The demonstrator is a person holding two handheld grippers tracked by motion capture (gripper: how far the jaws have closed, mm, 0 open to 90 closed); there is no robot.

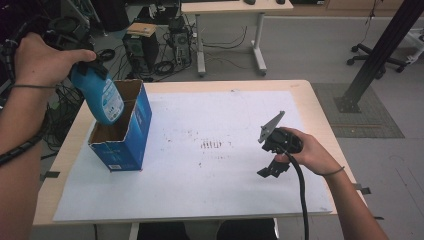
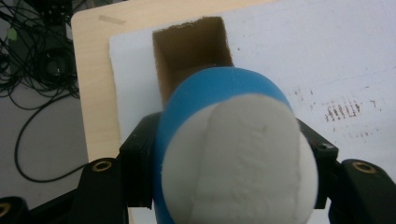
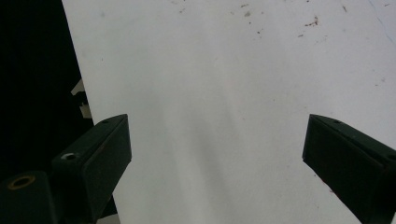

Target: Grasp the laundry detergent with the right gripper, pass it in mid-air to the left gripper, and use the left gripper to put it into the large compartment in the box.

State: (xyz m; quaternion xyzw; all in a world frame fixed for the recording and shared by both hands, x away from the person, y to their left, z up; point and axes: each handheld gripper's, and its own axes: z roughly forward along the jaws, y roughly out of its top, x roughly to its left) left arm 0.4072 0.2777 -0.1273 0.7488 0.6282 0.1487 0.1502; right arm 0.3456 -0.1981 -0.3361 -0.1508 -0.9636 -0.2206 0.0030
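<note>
A blue bottle [image 1: 103, 97] with a white end hangs tilted, its lower end dipping into the open top of a blue cardboard box [image 1: 131, 137]. The box stands at the left of the table. My left gripper [image 1: 90, 70] is shut on the bottle's upper part. In the left gripper view the bottle [image 2: 233, 149] sits between the black jaws, with the brown inside of the box [image 2: 187, 51] right beyond it. My right gripper [image 1: 272, 167] rests low over the white sheet at the right. Its jaws stand wide open [image 3: 217, 140] with nothing between them.
A white sheet [image 1: 220, 165] with small dark marks covers most of the wooden table [image 1: 320, 115]. Beyond the far edge stand a desk [image 1: 230, 35], computer cases and cables on the floor. A black slanted post [image 1: 380, 50] stands at the right.
</note>
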